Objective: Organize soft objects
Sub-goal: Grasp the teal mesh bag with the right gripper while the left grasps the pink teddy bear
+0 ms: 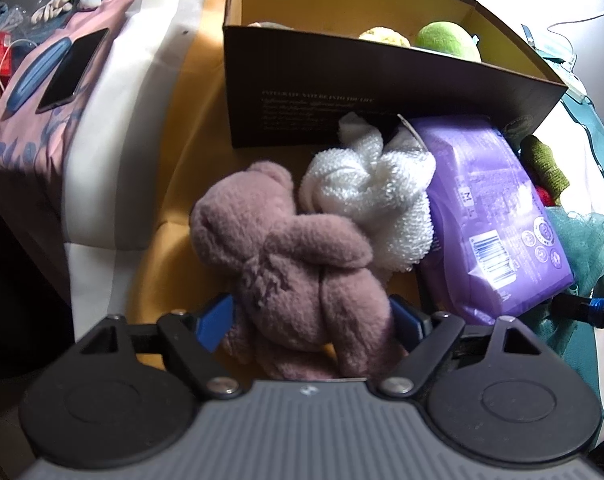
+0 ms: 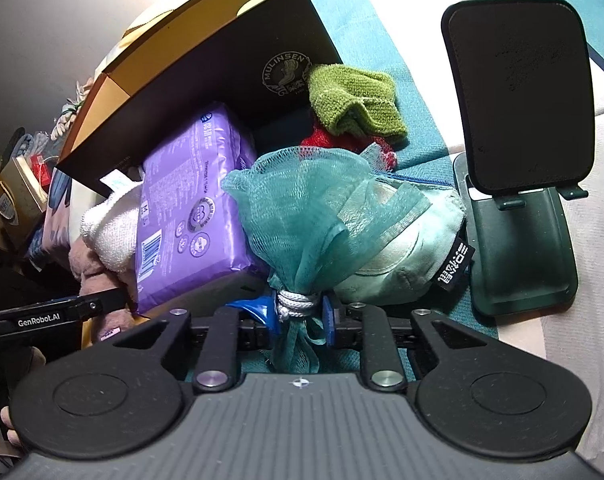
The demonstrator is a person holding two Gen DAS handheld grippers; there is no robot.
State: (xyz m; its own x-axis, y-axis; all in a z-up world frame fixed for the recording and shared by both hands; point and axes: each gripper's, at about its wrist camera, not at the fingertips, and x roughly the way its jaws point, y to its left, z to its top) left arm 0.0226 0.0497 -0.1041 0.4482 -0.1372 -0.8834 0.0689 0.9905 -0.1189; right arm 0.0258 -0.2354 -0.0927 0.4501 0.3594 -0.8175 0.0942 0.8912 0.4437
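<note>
A dusty-pink plush toy lies on the yellow cloth in front of the black box. My left gripper straddles its lower body, and both blue pads press into its sides. A white fluffy cloth and a purple pack lie just beyond it. My right gripper is shut on the teal mesh puff, pinching it at its white cord knot. A mint fabric pouch lies under the puff. A green knit cloth and something red lie by the box.
The box has a yellow inside and holds a tennis ball and a pale yellow item. A dark phone stand is at the right. A phone lies on a pink cloth at the left. The left gripper's arm shows at the left edge.
</note>
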